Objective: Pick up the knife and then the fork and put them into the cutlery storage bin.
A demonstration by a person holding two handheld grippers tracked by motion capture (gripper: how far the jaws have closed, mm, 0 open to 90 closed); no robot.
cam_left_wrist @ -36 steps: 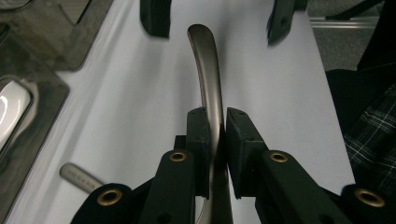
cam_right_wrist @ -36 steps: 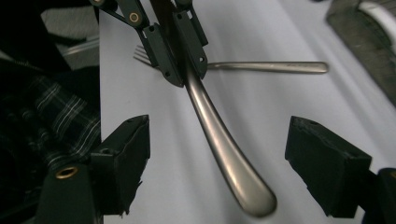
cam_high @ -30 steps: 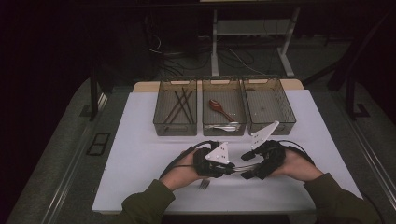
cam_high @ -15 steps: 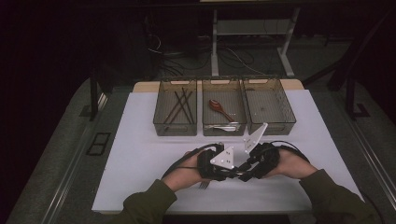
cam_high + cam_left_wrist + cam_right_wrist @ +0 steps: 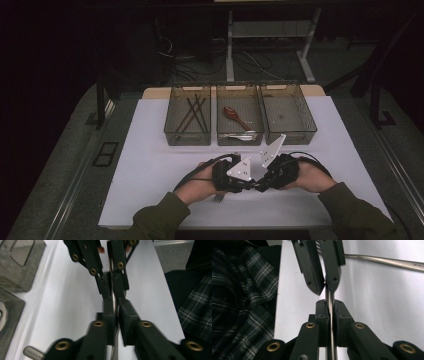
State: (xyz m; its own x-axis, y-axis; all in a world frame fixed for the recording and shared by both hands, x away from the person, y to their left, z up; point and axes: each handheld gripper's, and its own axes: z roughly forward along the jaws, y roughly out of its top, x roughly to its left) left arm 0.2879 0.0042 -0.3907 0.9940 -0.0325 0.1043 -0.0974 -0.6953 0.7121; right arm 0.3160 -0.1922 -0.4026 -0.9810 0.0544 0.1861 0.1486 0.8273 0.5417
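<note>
- Two grippers meet tip to tip over the near middle of the white table (image 5: pixel 150 150), the left gripper (image 5: pixel 248 186) and the right gripper (image 5: pixel 256 187) held by a person's hands.
- From the right gripper view, the right gripper's (image 5: pixel 329 307) jaws are closed tight on a thin metal utensil handle (image 5: pixel 330 322), which runs straight up between them.
- The left gripper's jaws come down from the top of that view and pinch the same handle just beyond.
- From the left gripper view, the left gripper's (image 5: pixel 115 307) jaws are nearly together with a sliver of the metal handle (image 5: pixel 114 298) between them.
- A second metal utensil (image 5: pixel 387 262) lies flat on the table beyond the jaws in the right gripper view.
- Fork tines (image 5: pixel 218 198) show by the left hand (image 5: pixel 197 184).
- Three clear bins sit in a row farther back: the left bin (image 5: pixel 171 131) holds dark sticks (image 5: pixel 192 112), the middle bin (image 5: pixel 219 131) holds a brown spoon (image 5: pixel 234 114) and silver cutlery (image 5: pixel 239 135), and I cannot tell what the right bin (image 5: pixel 311 125) holds.
</note>
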